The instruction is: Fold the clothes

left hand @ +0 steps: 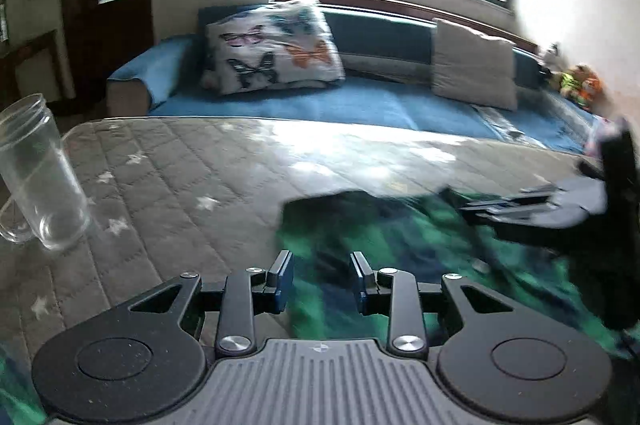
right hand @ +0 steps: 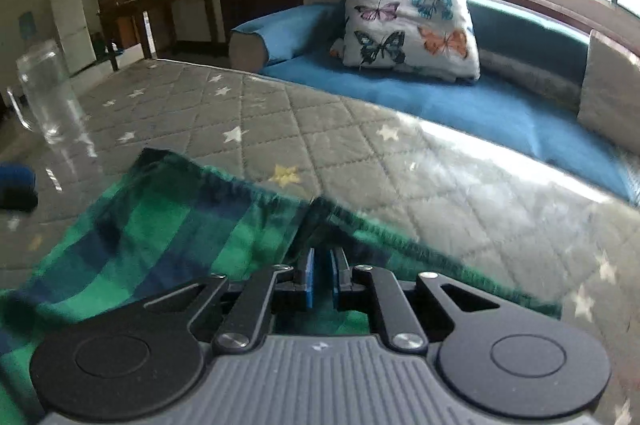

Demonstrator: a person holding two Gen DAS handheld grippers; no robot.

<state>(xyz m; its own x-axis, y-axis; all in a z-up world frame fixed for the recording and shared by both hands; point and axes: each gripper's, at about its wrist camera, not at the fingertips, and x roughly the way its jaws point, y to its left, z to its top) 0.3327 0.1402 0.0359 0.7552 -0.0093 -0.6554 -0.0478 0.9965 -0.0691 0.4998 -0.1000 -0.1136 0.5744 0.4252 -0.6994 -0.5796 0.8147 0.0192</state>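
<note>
A green and blue plaid cloth [left hand: 400, 253] lies spread on the grey quilted surface [left hand: 180, 177]. My left gripper [left hand: 322, 277] hovers over the cloth's left part, open, with nothing between its blue pads [left hand: 285, 275]. In the right wrist view the cloth [right hand: 160, 225] fills the lower left. My right gripper [right hand: 322, 275] is shut on a raised fold along the cloth's far edge, and the fabric puckers up into the narrow gap. The right gripper [left hand: 516, 207] also shows at the right of the left wrist view, blurred, just above the cloth.
A clear glass mug [left hand: 40, 177] [right hand: 48, 97] stands on the quilted surface at the far left. Behind is a blue sofa [left hand: 320, 101] with a butterfly pillow [left hand: 272, 45] and a beige cushion [left hand: 472, 61]. Bare quilt [right hand: 440, 185] lies beyond the cloth.
</note>
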